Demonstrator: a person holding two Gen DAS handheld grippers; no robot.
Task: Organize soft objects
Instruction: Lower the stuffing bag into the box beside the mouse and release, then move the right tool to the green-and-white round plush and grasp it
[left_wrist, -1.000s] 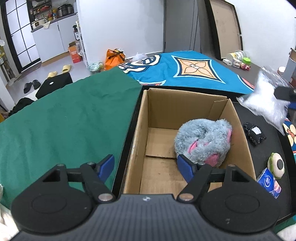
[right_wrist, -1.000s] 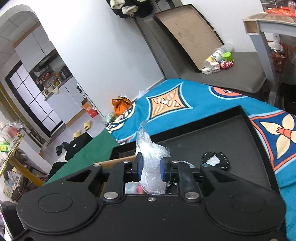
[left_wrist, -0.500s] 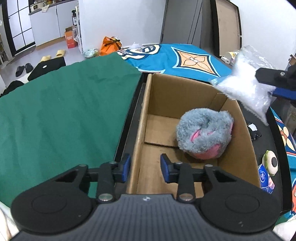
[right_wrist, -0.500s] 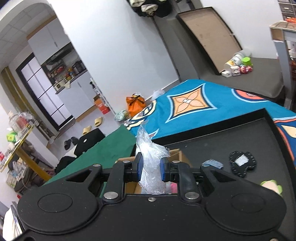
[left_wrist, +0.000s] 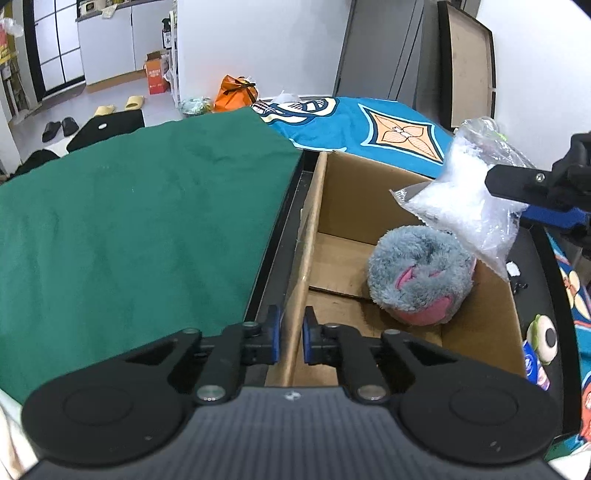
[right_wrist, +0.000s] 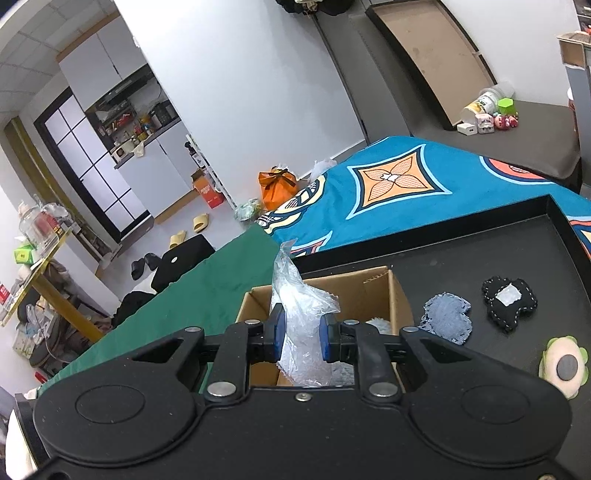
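Right gripper (right_wrist: 299, 334) clamps clear plastic bag (left_wrist: 469, 192), hanging over cardboard box (left_wrist: 354, 206). Left gripper (left_wrist: 291, 334) pinches box's left wall, jaws narrow. Grey plush (left_wrist: 421, 273) sits inside box.

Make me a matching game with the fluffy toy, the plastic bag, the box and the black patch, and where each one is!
Things:
1. fluffy gray toy
2. plastic bag
3. cardboard box
4. black patch

Places:
A. lying on the black tray
B. pinched in the right gripper
C. inside the box
D. its wall between the left gripper fingers

Pairs: 1-C, 2-B, 3-D, 4-A
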